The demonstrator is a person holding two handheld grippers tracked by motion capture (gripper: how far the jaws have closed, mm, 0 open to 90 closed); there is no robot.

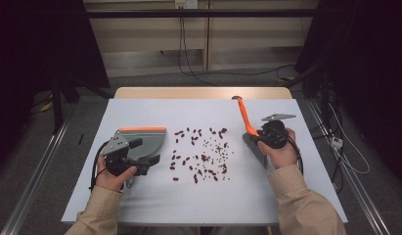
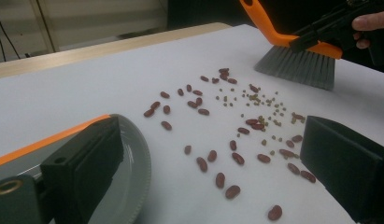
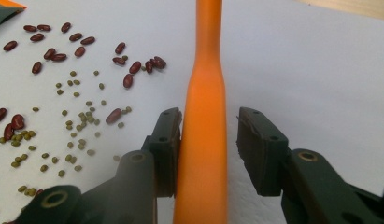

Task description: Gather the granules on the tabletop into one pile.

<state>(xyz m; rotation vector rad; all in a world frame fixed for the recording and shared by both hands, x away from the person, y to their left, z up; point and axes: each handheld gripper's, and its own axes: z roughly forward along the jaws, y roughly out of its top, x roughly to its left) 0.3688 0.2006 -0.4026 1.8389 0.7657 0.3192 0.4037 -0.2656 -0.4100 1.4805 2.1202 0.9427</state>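
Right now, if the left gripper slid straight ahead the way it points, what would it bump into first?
Probably the red beans on the white mat, right ahead between the left gripper's jaws. The brush lies farther off.

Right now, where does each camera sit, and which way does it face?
High view: above the near edge, looking down the table; both forearms and tools show.
Left gripper view: on the left tool, facing the beans and brush; jaws straddle the dustpan.
Right gripper view: on the right tool, looking along the brush handle.
All share beans and brush.
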